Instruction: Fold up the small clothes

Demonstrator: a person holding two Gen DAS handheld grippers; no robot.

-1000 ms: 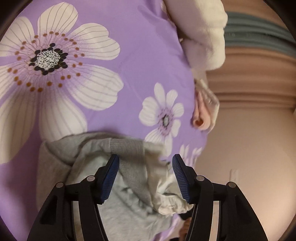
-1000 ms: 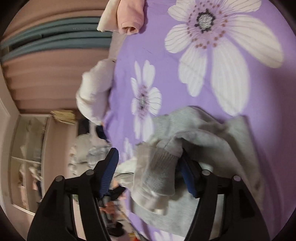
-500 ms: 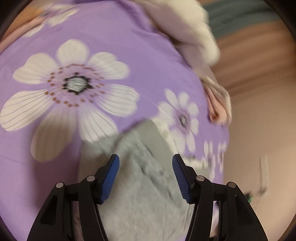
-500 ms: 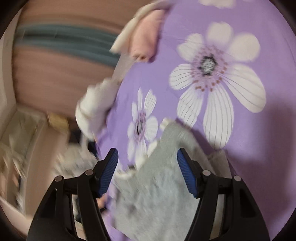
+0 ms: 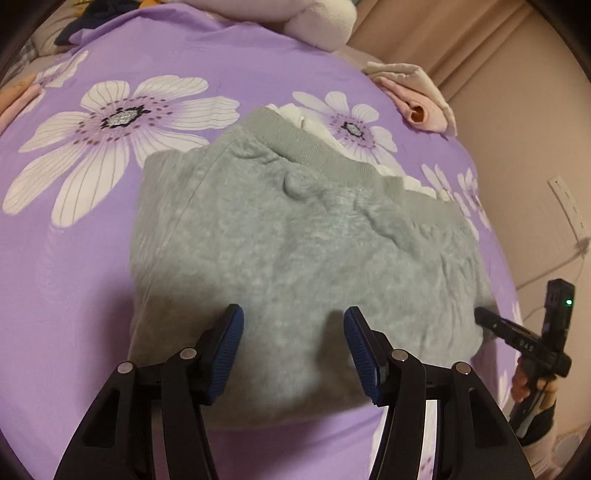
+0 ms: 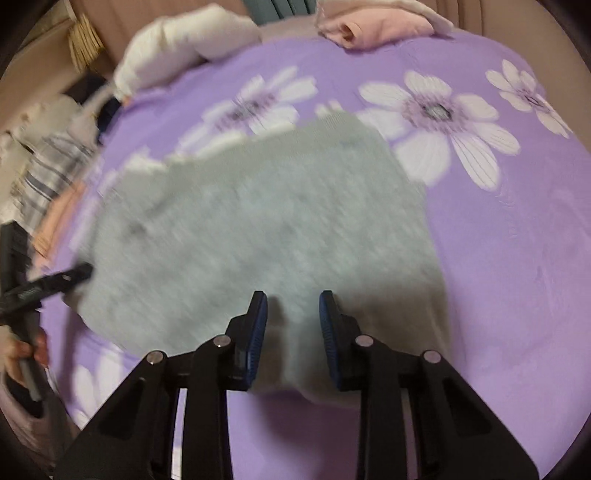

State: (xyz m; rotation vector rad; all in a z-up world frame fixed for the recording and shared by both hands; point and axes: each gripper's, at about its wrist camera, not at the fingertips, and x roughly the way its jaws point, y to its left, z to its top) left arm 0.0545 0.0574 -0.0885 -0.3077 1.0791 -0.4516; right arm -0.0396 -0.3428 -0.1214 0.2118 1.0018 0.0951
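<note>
A grey fleece garment [image 5: 295, 236] lies flat and folded on the purple flowered bedsheet [image 5: 92, 258], ribbed hem [image 5: 314, 147] at the far side. A white layer [image 5: 317, 125] peeks out beyond that hem. My left gripper [image 5: 292, 314] hovers open over the garment's near edge, nothing between its pads. In the right wrist view the garment [image 6: 240, 221] is motion-blurred. My right gripper [image 6: 292, 297] is over its near edge, its jaws closing with a gap left and no cloth pinched. Each gripper shows in the other's view: right one [image 5: 532, 343], left one [image 6: 44, 284].
Folded pink clothes [image 5: 417, 99] sit at the bed's far right corner. A white plush cushion [image 5: 317, 18] lies along the far edge. A striped cloth pile [image 6: 48, 173] is beside the bed. A wall outlet with a cable [image 5: 569, 206] is off the bed's right side.
The grey garment was bunched between the fingers; it now lies spread flat. Both grippers rolled and drew back to its near edge. The right jaws are much narrower than before.
</note>
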